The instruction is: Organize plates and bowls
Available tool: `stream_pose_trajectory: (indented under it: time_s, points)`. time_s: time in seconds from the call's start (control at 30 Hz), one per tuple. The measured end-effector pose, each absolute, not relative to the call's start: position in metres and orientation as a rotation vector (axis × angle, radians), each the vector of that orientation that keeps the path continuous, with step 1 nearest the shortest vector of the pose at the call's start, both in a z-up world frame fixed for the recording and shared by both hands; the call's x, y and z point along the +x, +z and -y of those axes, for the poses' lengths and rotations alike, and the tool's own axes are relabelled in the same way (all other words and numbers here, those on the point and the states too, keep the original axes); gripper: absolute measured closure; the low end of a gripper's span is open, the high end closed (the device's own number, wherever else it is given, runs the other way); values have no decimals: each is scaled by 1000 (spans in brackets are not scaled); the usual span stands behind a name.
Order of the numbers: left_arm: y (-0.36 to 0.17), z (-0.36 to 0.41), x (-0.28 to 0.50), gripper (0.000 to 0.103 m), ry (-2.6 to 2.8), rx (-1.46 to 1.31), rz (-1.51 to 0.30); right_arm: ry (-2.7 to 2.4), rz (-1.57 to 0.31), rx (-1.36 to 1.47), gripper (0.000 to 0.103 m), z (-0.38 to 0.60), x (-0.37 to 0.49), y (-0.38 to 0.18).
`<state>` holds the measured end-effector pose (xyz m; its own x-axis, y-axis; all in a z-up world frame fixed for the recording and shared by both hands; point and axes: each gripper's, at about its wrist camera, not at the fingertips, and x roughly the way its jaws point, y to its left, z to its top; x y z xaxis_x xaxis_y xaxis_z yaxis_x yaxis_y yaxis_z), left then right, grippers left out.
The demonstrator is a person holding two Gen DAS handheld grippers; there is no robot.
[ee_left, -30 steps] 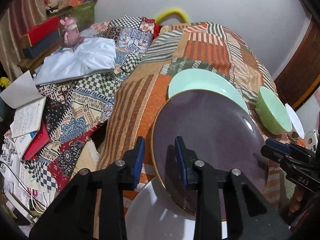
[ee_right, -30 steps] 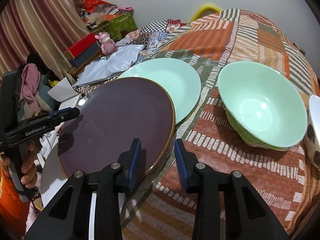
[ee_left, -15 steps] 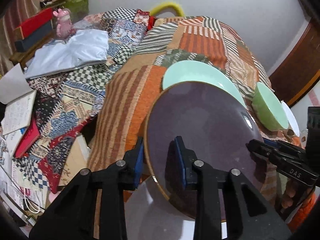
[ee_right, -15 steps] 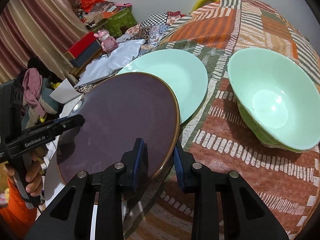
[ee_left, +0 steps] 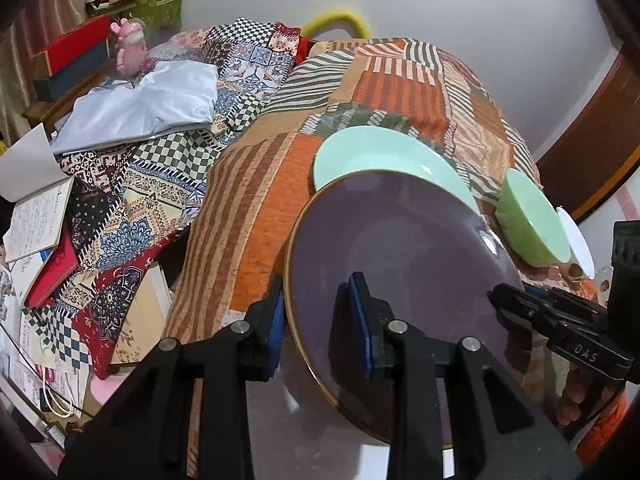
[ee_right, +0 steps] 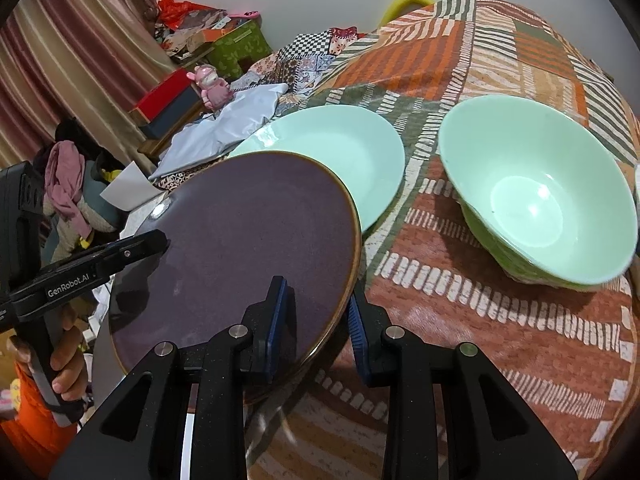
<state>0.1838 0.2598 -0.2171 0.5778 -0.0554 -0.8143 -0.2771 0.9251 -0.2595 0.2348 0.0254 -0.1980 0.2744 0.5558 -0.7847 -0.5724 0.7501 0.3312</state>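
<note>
A dark purple plate (ee_left: pixel 400 256) with a gold rim hangs tilted between both grippers, above the bed's near edge. My left gripper (ee_left: pixel 318 300) is shut on the plate's left rim, one pad under it and one on top. My right gripper (ee_right: pixel 316 300) is shut on the opposite rim of the purple plate (ee_right: pixel 248 248). Each gripper shows in the other's view: the right gripper (ee_left: pixel 504 300) and the left gripper (ee_right: pixel 156 240). Behind lies a mint plate (ee_right: pixel 344 148), partly hidden by the purple one. A mint bowl (ee_right: pixel 532 200) stands to its right.
A pale plate (ee_left: pixel 288 420) lies under the purple one at the near edge. A white cup (ee_left: pixel 576 240) stands beyond the mint bowl (ee_left: pixel 532 220). Everything rests on a patchwork quilt (ee_right: pixel 460 320). Cloths, books and boxes clutter the left side (ee_left: pixel 132 112).
The right gripper's jaws have narrowed onto the purple plate's rim. The plate sits a little nearer and larger in both views. The left grip is unchanged.
</note>
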Motion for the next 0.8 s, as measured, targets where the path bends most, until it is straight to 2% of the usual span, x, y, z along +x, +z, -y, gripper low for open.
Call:
stream_pose_trajectory:
  time_s: [0.8]
  points:
    - [-182,-200,154,73,81,-363,-914,725,-976,13,76,29,209,-171]
